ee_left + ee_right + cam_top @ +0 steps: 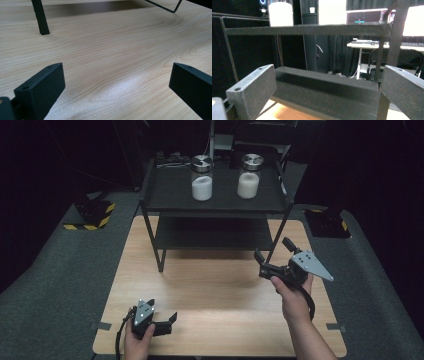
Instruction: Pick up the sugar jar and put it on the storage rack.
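Observation:
Two glass jars with metal lids and white contents stand on the top shelf of a black rack [175, 195]: the left jar [202, 178] and the right jar [248, 176]. My left gripper [167, 322] rests low over the wooden table [210, 290] near its front left, jaws open and empty [117, 82]. My right gripper [274, 252] is raised at the rack's front right corner, open and empty [327, 87], facing the lower shelf [322, 85]. One jar's white base [280, 13] shows above the top shelf there.
The rack's front left leg [160, 255] stands on the table, seen also as a black post [40, 17]. Grey carpet [60, 270] surrounds the table. Yellow-black striped stands [92, 215] sit on the floor at back left and back right.

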Action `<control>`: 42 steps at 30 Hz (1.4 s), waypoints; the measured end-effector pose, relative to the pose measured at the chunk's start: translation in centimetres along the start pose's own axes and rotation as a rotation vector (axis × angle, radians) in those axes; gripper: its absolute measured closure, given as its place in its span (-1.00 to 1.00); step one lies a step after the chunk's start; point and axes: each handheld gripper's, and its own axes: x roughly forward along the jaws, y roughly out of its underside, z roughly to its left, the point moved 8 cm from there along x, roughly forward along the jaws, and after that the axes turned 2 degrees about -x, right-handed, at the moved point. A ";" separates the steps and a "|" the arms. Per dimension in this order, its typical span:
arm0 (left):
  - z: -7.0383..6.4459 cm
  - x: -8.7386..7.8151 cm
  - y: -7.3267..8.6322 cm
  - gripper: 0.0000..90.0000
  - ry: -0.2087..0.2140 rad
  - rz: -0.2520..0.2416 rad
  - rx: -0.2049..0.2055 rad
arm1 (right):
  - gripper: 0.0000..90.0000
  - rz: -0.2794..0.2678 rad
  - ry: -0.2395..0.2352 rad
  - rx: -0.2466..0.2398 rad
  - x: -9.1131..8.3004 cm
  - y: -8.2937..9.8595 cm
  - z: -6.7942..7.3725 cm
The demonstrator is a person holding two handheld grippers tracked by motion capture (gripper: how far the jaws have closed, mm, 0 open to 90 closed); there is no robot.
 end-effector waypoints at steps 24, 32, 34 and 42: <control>-0.2 0.0 0.0 -0.98 0.006 -0.004 0.008 | -1.00 0.101 0.021 0.009 -4.1 7.0 -1.0; -0.2 0.0 0.0 -0.98 0.006 -0.003 0.007 | -1.00 0.164 0.035 0.015 -5.4 9.6 -1.5; -0.2 0.0 0.0 -0.98 0.008 -0.003 0.007 | -1.00 0.184 0.041 0.028 -5.7 10.2 -1.8; -0.3 0.1 0.0 -0.98 0.011 -0.001 0.013 | -1.00 0.235 0.052 0.041 -6.6 11.6 -2.3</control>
